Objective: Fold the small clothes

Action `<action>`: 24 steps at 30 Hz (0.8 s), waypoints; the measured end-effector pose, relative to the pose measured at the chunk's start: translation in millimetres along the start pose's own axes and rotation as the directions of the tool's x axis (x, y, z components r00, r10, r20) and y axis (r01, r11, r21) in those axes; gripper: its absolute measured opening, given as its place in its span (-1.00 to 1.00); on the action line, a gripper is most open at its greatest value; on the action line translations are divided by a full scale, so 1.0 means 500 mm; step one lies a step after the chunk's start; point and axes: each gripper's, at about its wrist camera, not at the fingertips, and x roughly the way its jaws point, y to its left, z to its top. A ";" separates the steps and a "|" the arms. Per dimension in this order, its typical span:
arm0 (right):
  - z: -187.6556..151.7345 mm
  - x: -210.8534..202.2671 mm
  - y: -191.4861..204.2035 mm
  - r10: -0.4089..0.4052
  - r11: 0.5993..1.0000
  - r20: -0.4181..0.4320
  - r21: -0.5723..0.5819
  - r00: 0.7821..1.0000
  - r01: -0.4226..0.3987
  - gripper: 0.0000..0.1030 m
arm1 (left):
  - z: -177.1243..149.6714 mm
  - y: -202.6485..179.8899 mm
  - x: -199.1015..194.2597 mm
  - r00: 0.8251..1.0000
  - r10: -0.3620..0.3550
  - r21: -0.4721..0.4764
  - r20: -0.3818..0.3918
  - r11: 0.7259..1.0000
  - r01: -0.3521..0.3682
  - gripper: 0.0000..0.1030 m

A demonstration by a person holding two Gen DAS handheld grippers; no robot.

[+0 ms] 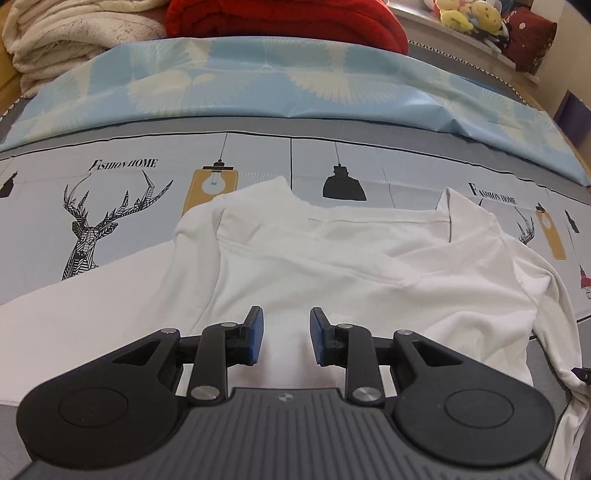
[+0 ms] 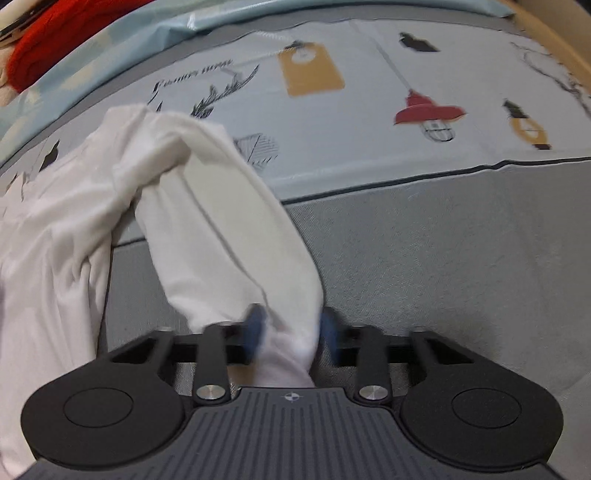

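The white shirt (image 1: 332,258) is lying spread across the printed bedsheet (image 1: 147,229) on the bed, plain white with no print, creased in soft ridges across the body. In your left wrist view its far edge is showing a straight seam with a raised corner at each end, and a sleeve is folding down along each side. The near part of the cloth is running under your left gripper (image 1: 286,339).

In your right wrist view one sleeve (image 2: 221,229) is lifting off the sheet in a long, slightly twisted band, with a stitched seam running along it and the picture blurring around it. Its cuff end is sitting between the blue pads of your right gripper (image 2: 291,332), whose fingers are closing on it. The rest of the shirt is bunching to the left of that sleeve.

Your left gripper is hanging over the shirt's near part with its fingers standing apart at a moderate gap and nothing between the pads; whether it is touching the cloth is not clear.

The bedsheet is showing deer, lamps and lettering on pale blue, with a grey border. Beyond it a light blue patterned cover (image 1: 295,85) is lying, then a red blanket (image 1: 284,22) and a cream blanket (image 1: 74,33).
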 end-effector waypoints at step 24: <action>0.077 -0.157 -0.165 -0.216 0.936 0.435 0.348 0.874 0.058 -0.44 | 0.009 -0.022 0.005 1.000 0.021 0.027 0.010 0.999 -0.021 -0.41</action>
